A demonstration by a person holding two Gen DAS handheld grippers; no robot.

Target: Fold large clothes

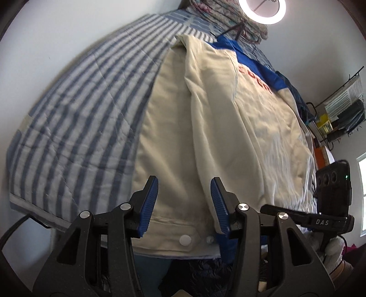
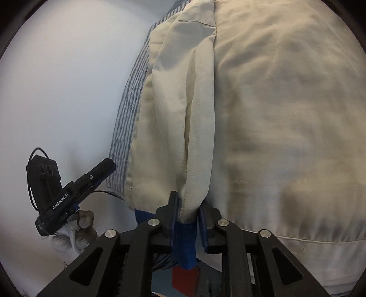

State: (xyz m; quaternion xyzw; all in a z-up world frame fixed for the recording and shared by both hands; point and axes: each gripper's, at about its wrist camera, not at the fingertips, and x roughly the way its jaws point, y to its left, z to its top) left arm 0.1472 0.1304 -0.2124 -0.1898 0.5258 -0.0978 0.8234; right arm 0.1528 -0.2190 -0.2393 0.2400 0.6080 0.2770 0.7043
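Note:
A large cream jacket (image 1: 228,128) with a blue collar and red letters lies spread on a blue-striped bed cover (image 1: 75,118). My left gripper (image 1: 184,201) is open, its blue pads either side of the jacket's hem near a white snap button (image 1: 185,239). In the right wrist view the jacket (image 2: 286,114) fills the frame. My right gripper (image 2: 187,205) is shut on a folded cream sleeve (image 2: 189,137) at its blue cuff (image 2: 185,244). The left gripper also shows in the right wrist view (image 2: 100,171), off the bed's edge.
A ring light (image 1: 262,11) and folded floral bedding (image 1: 228,18) stand at the bed's far end. A wire rack (image 1: 343,109) with boxes is at the right wall, beside a window (image 1: 362,194). The right gripper's body (image 1: 331,194) shows at right.

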